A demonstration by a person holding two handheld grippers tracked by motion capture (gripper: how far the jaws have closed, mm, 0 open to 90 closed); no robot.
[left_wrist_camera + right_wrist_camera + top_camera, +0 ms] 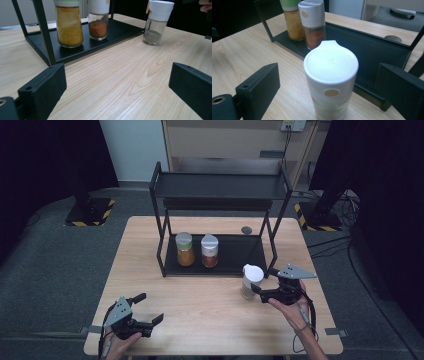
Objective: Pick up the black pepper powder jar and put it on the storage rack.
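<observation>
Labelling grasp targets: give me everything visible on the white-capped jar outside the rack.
The white-capped jar is a clear glass cylinder with a little greyish powder at the bottom. Its white plastic cap has a small pour lip and a tan dot on the side. It stands upright on the wooden table, just in front of the black rack, between the right gripper's open jaws, untouched.

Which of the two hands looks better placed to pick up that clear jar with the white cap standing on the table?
The right. Its tongs stand open right beside the clear glass jar with the white cap, which sits between the jaws in the right gripper view. The left tongs wait open near the table's front edge, well away from it.
</observation>
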